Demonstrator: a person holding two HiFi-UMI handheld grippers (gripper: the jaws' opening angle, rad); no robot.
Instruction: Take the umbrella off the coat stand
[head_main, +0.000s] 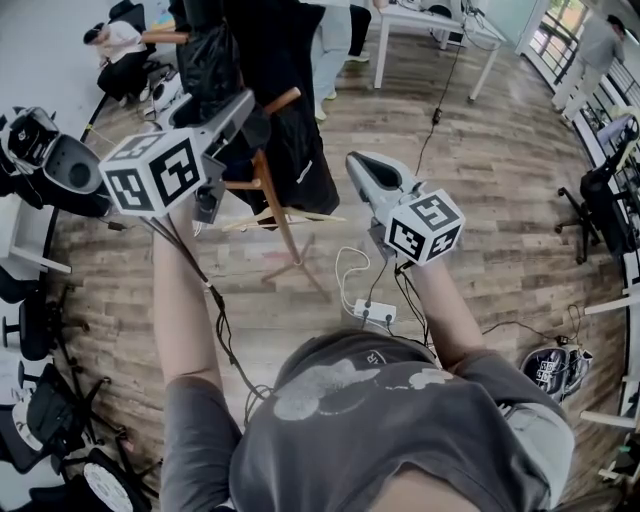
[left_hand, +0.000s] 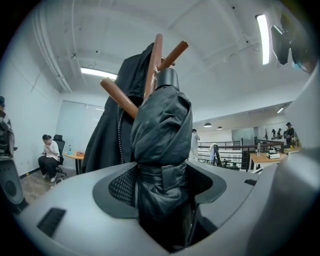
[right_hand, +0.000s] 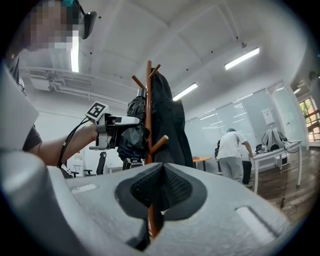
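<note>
Hanging high on the stand (right_hand: 148, 95), just beside a black coat (right_hand: 172, 120), the folded black umbrella (left_hand: 162, 125) has not come off its peg. The left tongs (left_hand: 162, 187) reach in level and grip it, pads pressed into the bunched fabric at the strap. The right tongs (right_hand: 161, 187) are closed on nothing and held off to the side, apart from the stand, whose wooden pole shows beyond them.
</note>
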